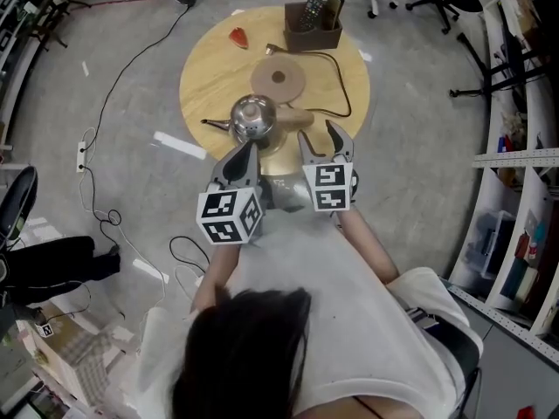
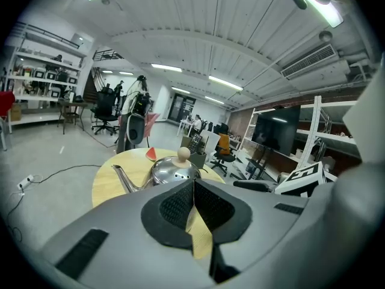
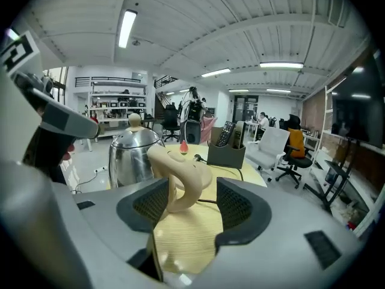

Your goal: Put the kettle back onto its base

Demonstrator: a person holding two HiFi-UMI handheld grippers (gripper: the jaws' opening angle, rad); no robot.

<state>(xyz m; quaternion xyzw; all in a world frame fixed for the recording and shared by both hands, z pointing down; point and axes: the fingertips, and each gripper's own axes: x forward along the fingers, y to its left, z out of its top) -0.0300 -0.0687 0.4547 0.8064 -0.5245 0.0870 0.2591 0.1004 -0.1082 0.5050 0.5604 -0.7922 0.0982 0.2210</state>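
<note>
A steel kettle (image 1: 251,116) with a beige handle (image 1: 293,119) stands on the near part of the round wooden table (image 1: 210,68). Its round beige base (image 1: 278,78) lies bare just behind it, apart from it. My right gripper (image 1: 324,139) is open, and the handle (image 3: 179,174) passes between its jaws, with the kettle body (image 3: 131,154) to the left. My left gripper (image 1: 245,153) is shut and holds nothing. It hovers just short of the kettle (image 2: 174,170), whose spout points left and whose lid has a round beige knob.
A brown caddy (image 1: 313,24) with remote controls stands at the table's far edge, a red wedge (image 1: 238,35) to its left. A black cable (image 1: 339,81) runs from the base. Floor cables and a power strip (image 1: 81,155) lie left; shelves (image 1: 515,234) stand right.
</note>
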